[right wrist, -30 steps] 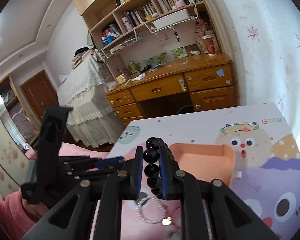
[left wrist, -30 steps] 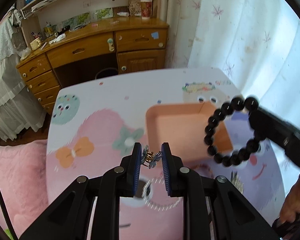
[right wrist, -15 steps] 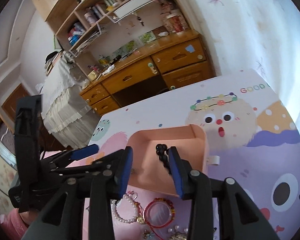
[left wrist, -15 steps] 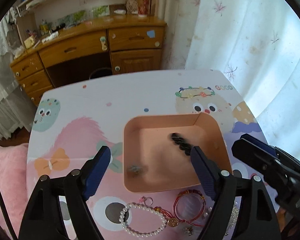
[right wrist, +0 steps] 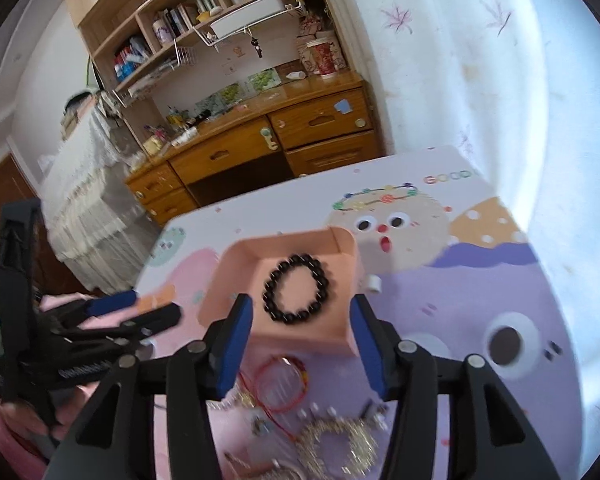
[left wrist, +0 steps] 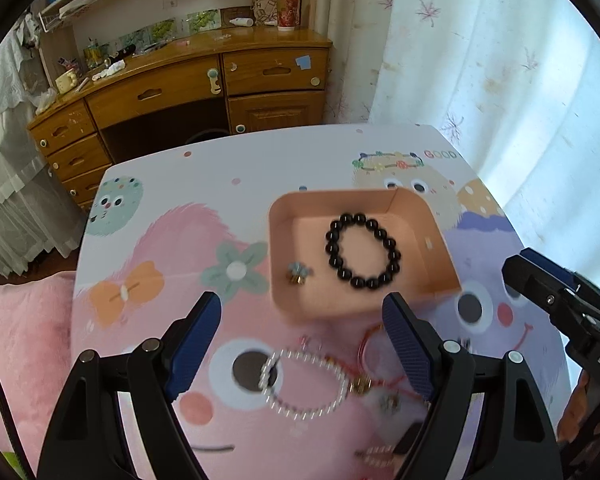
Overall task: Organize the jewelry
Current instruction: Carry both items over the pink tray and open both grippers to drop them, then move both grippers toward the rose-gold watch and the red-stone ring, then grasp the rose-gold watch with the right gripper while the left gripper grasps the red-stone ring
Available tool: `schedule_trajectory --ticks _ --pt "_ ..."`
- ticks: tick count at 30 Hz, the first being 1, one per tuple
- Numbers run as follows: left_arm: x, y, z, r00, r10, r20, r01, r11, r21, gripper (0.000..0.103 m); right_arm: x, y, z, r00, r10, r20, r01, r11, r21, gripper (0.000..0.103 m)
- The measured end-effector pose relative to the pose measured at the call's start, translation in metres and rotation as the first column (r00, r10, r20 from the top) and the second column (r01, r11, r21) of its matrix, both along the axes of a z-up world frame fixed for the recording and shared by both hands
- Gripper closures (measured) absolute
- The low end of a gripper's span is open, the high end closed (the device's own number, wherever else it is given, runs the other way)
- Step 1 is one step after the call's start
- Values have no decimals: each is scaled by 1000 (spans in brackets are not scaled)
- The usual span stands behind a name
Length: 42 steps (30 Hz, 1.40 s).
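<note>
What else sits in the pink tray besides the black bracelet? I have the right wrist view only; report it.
Observer: A small blue-flower charm lies in the tray, near its left wall, apart from the black bracelet.
Operator: Now tell me what lies under the left gripper.
Observer: A pearl bracelet lies as a full loop on the table, outside the tray. The left gripper hangs over it with its fingers wide apart and nothing between them.
</note>
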<state>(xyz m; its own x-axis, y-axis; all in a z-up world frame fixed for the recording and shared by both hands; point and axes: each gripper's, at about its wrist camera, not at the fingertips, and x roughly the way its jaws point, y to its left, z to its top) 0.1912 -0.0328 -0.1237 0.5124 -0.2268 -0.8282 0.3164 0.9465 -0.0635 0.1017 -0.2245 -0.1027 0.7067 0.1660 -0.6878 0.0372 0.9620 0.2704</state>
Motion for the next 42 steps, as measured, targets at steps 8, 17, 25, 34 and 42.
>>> schedule_trajectory --ticks 8,17,25,34,42 --pt "-52 28 -5 998 -40 -43 40 999 8 17 -61 47 2 996 87 3 -83 953 -291 34" --pt "-118 30 -24 971 -235 -37 237 971 36 16 -113 88 -16 970 237 -60 -241 892 -382 32" --pt "-167 16 -56 880 -474 18 471 878 84 17 -133 105 -56 906 397 -149 -416 765 -491 30" --pt "-173 -2 -84 836 -548 4 547 834 71 30 -134 95 -94 868 466 -172 -492 757 -431 30" --pt "-165 -12 -100 844 -535 -38 536 842 61 61 -117 91 -102 875 465 -132 -476 780 -407 28"
